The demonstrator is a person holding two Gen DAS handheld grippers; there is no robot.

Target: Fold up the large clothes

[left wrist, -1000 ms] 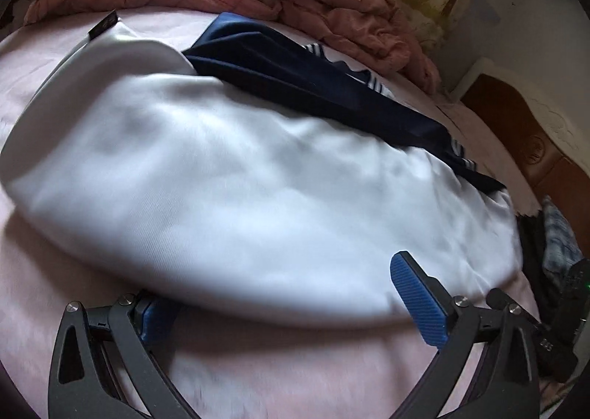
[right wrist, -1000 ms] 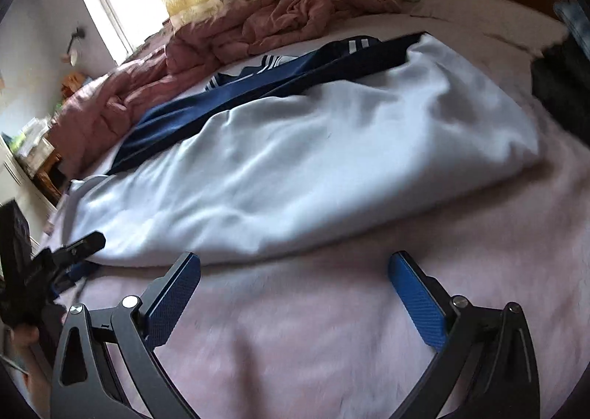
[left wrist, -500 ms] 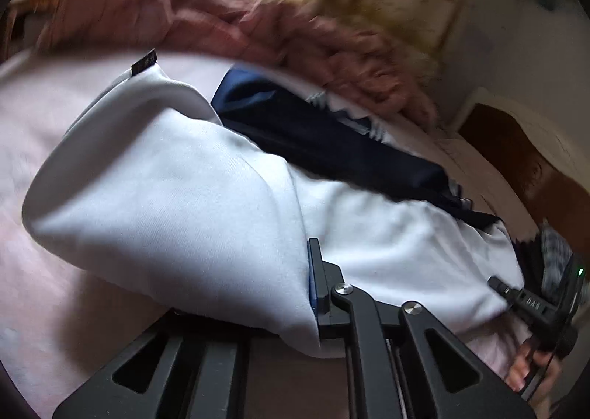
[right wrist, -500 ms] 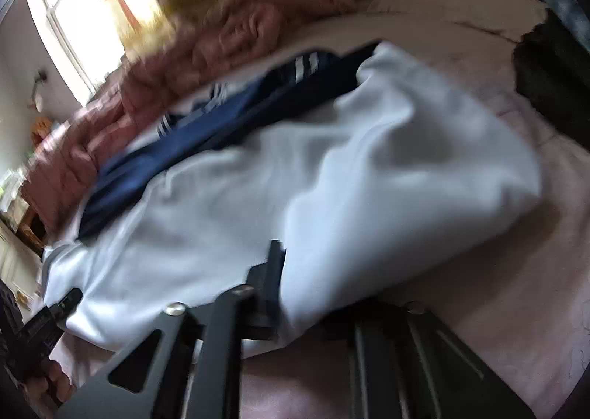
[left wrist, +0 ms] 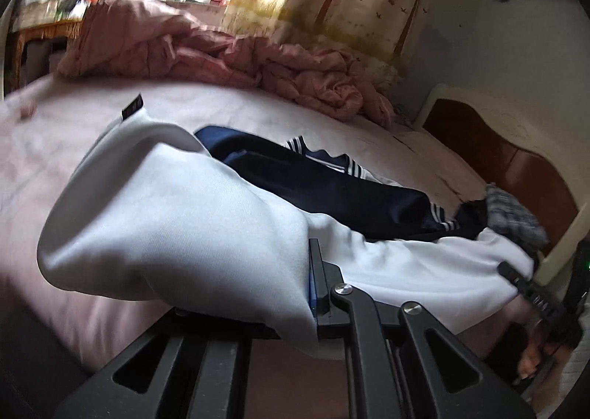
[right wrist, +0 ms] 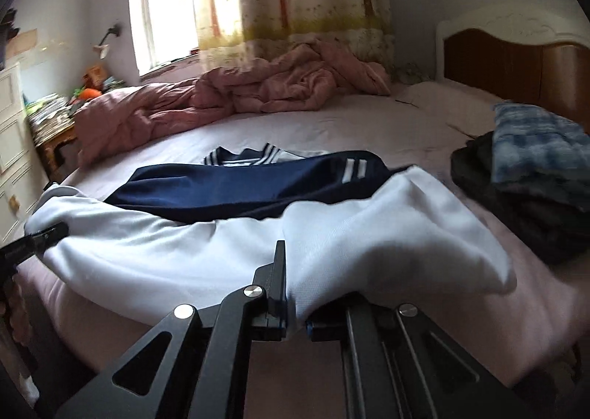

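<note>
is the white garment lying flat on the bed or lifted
Partly lifted. Its near edge is pinched in the left gripper and the right gripper, so the white garment rises off the pink bed there; the far part lies flat.

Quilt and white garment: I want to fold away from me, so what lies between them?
A navy garment with white stripes, then bare pink sheet up to the quilt; the white garment lies nearest. The right wrist view shows it best.

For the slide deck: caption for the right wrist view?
Right gripper shut on the white garment's near edge, lifting it off the bed.
</note>
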